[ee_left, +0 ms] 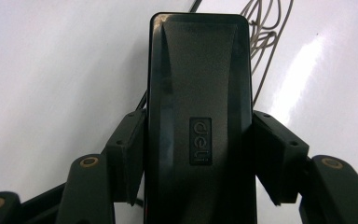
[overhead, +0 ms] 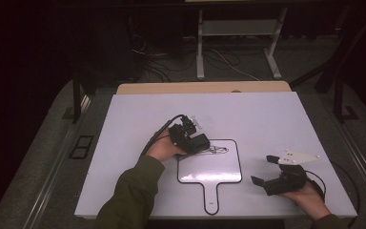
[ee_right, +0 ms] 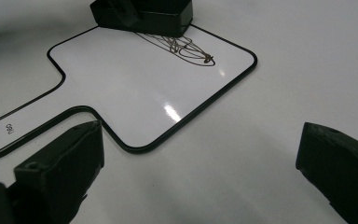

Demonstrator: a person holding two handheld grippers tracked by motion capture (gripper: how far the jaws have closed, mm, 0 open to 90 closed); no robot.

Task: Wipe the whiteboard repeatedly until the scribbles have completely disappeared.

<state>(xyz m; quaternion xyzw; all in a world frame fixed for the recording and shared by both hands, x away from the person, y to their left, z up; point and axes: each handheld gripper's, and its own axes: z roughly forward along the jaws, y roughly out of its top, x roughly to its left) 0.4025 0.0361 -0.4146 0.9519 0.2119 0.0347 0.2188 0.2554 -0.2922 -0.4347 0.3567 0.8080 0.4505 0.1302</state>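
Note:
A small paddle-shaped whiteboard (overhead: 217,169) with a black rim lies on the white table, its handle pointing toward the person. Dark scribbles (overhead: 218,150) mark its top edge. My left gripper (overhead: 201,143) is shut on a black eraser block (ee_left: 199,107) marked "deli", pressed flat on the whiteboard's top left corner beside the scribbles (ee_left: 263,32). The eraser (ee_right: 145,15) and scribbles (ee_right: 186,50) also appear in the right gripper view. My right gripper (overhead: 264,171) stands open and empty over the bare table, right of the whiteboard (ee_right: 135,88); its fingers (ee_right: 63,163) hold nothing.
The white table top (overhead: 138,119) has room to the left and behind the whiteboard. A wooden board edge (overhead: 202,88) runs along the far side. Beyond it stand a metal frame (overhead: 238,33) and floor cables (overhead: 162,62).

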